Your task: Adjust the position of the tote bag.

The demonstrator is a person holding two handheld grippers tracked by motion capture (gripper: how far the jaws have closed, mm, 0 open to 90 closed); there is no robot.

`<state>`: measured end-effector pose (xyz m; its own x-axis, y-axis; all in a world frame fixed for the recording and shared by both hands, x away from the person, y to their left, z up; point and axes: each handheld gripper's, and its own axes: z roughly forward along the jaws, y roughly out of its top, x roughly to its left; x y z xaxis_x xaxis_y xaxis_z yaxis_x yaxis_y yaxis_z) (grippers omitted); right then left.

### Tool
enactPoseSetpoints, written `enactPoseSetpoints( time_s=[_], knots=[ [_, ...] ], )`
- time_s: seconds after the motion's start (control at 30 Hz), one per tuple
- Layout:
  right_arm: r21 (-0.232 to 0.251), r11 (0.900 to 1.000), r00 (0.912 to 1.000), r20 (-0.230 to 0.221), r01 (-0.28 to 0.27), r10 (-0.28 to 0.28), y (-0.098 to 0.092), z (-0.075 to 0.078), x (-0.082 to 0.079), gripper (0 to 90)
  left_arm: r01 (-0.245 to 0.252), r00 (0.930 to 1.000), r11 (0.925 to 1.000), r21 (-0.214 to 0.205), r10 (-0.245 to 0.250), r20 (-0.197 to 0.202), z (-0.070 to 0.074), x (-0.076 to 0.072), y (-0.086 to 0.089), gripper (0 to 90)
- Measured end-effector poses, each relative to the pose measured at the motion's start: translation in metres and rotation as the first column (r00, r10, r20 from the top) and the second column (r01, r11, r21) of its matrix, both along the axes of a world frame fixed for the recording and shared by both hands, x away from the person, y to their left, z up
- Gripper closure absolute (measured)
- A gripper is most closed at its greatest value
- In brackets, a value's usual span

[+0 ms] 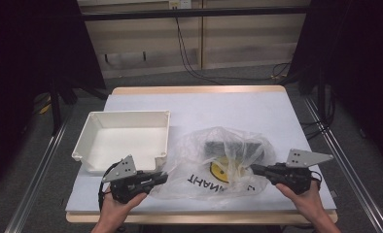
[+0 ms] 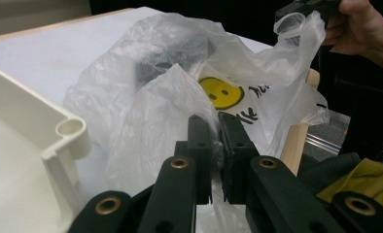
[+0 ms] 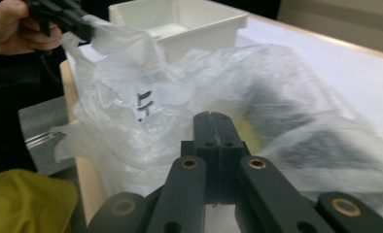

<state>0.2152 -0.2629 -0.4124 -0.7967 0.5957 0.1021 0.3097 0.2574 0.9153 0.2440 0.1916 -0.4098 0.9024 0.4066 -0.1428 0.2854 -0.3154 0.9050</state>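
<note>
Plastic bag (image 1: 214, 162) with yellow smiley, partial black lettering "THANK".

Even top light on the white middle, dark surroundings, soft low-detail pictures

In the high view the counter (image 1: 238, 109) is lit evenly from above and looks pale and a little washed out, while both sides of the picture fall into almost black; shadows under the tray (image 1: 124, 138) are weak and short. The plastic bag (image 1: 218, 165) gives mild glare on its folds, without hard highlights. The whole view is grainy and not sharp. In the left gripper view the near jaws are slightly soft and the background is dark. In the right gripper view the bag (image 3: 296, 121) is smeared by motion blur, mostly at the right
</note>
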Motion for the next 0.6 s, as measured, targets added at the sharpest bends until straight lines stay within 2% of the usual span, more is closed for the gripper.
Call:
enactPoseSetpoints(
  time_s=[0.03, 0.07, 0.17, 0.2, 0.3, 0.4, 0.5, 0.53, 0.6],
  knots=[
    [0.004, 0.9995, 0.9995, 0.009, 0.031, -0.031, -0.009, 0.004, 0.001, 90.0, 0.004, 1.0, 1.0, 0.009, -0.004, 0.008, 0.007, 0.003, -0.002, 85.0],
    [0.004, 0.9995, 0.9995, 0.009, 0.031, -0.031, -0.009, 0.004, 0.001, 90.0, 0.004, 1.0, 1.0, 0.009, -0.004, 0.008, 0.007, 0.003, -0.002, 85.1],
    [0.015, 0.996, 0.9958, 0.024, 0.088, -0.088, -0.027, 0.013, 0.005, 90.0, -0.004, 0.9997, 0.9999, 0.01, 0.003, 0.025, 0.017, 0.007, -0.002, 85.1],
    [0.015, 0.996, 0.9958, 0.024, 0.088, -0.088, -0.027, 0.013, 0.005, 90.0, -0.006, 0.9995, 0.9999, 0.009, 0.005, 0.03, 0.02, 0.009, -0.002, 85.1],
    [0.018, 0.9896, 0.9889, 0.039, 0.142, -0.143, -0.044, 0.021, 0.006, 90.0, -0.023, 0.9984, 0.9994, 0.025, 0.022, 0.051, 0.03, 0.012, -0.001, 85.2],
    [0.023, 0.9857, 0.9848, 0.045, 0.167, -0.168, -0.052, 0.023, 0.006, 90.0, -0.027, 0.9979, 0.9996, 0.008, 0.027, 0.058, 0.034, 0.014, 0.0, 85.5],
    [0.032, 0.9769, 0.9754, 0.058, 0.211, -0.213, -0.065, 0.029, 0.006, 90.0, -0.042, 0.9957, 0.9991, -0.004, 0.042, 0.083, 0.04, 0.017, 0.002, 85.6],
    [0.039, 0.9714, 0.969, 0.071, 0.234, -0.237, -0.073, 0.033, 0.005, 90.0, -0.048, 0.9942, 0.9988, 0.002, 0.048, 0.096, 0.044, 0.02, 0.002, 85.8],
    [0.042, 0.9664, 0.9634, 0.079, 0.253, -0.256, -0.08, 0.037, 0.005, 90.0, -0.057, 0.9936, 0.9984, -0.009, 0.057, 0.098, 0.046, 0.024, 0.003, 85.9]
  ],
)
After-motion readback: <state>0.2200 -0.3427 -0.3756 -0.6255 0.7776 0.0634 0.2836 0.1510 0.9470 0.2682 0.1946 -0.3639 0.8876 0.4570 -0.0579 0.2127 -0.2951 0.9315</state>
